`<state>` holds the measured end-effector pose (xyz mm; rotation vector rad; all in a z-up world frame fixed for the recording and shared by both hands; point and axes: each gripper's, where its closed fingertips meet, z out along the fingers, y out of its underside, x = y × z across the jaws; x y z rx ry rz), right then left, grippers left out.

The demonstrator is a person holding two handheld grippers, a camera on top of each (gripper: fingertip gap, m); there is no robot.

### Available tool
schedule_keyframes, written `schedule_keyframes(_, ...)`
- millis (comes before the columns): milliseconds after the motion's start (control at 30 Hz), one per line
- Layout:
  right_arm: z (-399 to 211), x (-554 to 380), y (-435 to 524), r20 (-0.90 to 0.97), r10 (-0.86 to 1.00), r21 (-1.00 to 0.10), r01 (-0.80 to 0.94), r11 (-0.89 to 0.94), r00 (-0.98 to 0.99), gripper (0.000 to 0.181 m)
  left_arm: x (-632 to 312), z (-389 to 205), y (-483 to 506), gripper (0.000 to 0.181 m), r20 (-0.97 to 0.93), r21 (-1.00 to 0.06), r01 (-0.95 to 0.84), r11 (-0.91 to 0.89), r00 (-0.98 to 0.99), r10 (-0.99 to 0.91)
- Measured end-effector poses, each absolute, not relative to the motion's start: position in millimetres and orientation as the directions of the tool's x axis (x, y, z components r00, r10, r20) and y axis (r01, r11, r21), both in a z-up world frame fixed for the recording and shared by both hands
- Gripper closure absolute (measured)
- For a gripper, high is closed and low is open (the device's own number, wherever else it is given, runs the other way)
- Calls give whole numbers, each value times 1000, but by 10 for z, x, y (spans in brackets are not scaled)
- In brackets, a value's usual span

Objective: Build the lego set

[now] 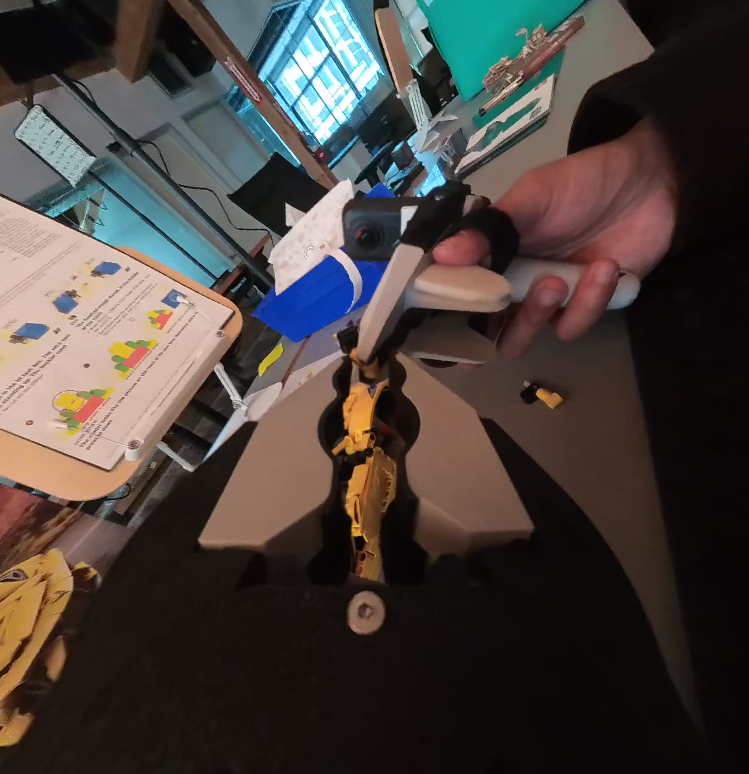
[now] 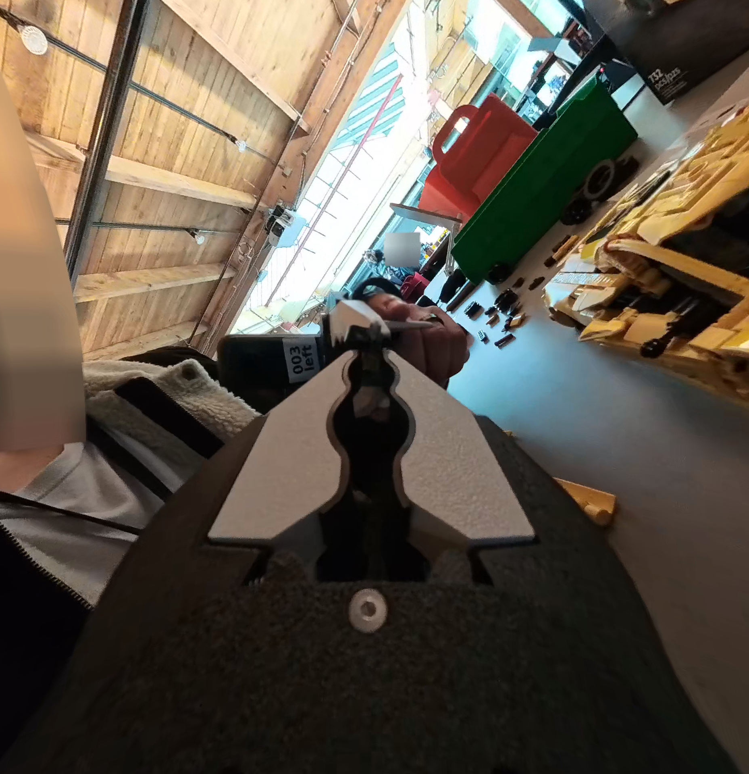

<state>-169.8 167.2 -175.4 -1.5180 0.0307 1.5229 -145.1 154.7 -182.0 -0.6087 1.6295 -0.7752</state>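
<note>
My left gripper [image 1: 370,365] is shut on a yellow lego assembly [image 1: 368,481], which runs lengthwise between its grey fingers and sticks out a little past the tips. My right gripper [image 2: 370,357] is shut on a small dark and yellow lego piece [image 2: 370,366]. It holds the piece against the front end of the assembly. In the left wrist view the right gripper [image 1: 366,355] comes in from the upper right, held by a hand [image 1: 582,234], with the small piece [image 1: 364,368] at its tips. The joint between piece and assembly is partly hidden by the fingers.
An instruction sheet on a tilted board [image 1: 92,335] stands at the left, and a blue box [image 1: 318,293] lies behind. A loose yellow-black piece [image 1: 542,396] lies on the grey table. Green bin [image 2: 540,188], red bin [image 2: 477,155], several small dark pieces [image 2: 502,310] and yellow lego packaging [image 2: 678,251] are at the right.
</note>
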Motion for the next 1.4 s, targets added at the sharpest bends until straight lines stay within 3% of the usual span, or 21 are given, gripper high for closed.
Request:
schedule_keyframes(167, -1710, -1720, 1633, -773, 604, -580, -603, -548, 194, 172, -1476, -1791, 1502, 169, -662, -743, 42, 668, -190, -725)
schedule_keyframes(300, -1684, -1725, 1611, -722, 640, -653, -568, -501, 265, 162, -1460, -1769, 1504, 169, -548, -829, 30, 558, -241, -801)
schedule_keyframes(467, -1699, -1720, 1605, -652, 661, -737, -513, -439, 371, 167, -1469, -1763, 1487, 171, -473, -875, 31, 483, -272, -838)
schedule_keyframes(667, -1820, -1690, 1616, -737, 603, -657, -537, -529, 306, 175, -1459, -1859, 1480, 170, -637, -760, 20, 650, -218, -739)
schedule_keyframes(800, -1927, -1713, 1575, -851, 511, -488, -545, -682, 122, 168, -1487, -1918, 1435, 172, -771, -627, 50, 778, -181, -610)
schedule_keyframes(833, -1967, -1711, 1575, -869, 485, -458, -533, -711, 101, 162, -1483, -1924, 1431, 173, -775, -622, 45, 782, -183, -605)
schedule_keyframes(900, -2014, -1673, 1625, -850, 489, -511, -537, -671, 198, 156, -1468, -1932, 1452, 173, -730, -668, 19, 744, -211, -650)
schedule_keyframes(967, -2082, -1604, 1696, -794, 491, -607, -517, -604, 358, 141, -1455, -1935, 1469, 174, -654, -737, -8, 676, -247, -715)
schedule_keyframes(1100, -1859, -1334, 1728, -648, 535, -758, -526, -386, 541, 141, -1419, -1933, 1625, 174, -461, -862, -95, 497, -258, -849)
schedule_keyframes(1233, -1753, -1277, 1664, -477, 564, -877, -405, -257, 674, 141, -1441, -1820, 1704, 174, -43, -984, -150, 99, -337, -940)
schedule_keyframes(1300, -1772, -1371, 1671, -324, 571, -946, -259, -195, 754, 140, -1459, -1730, 1725, 174, 234, -968, -183, -174, -395, -888)
schedule_keyframes(1400, -1763, -1434, 1679, -18, 518, -998, 17, -63, 855, 140, -1502, -1595, 1817, 174, 545, -835, -224, -502, -451, -706)
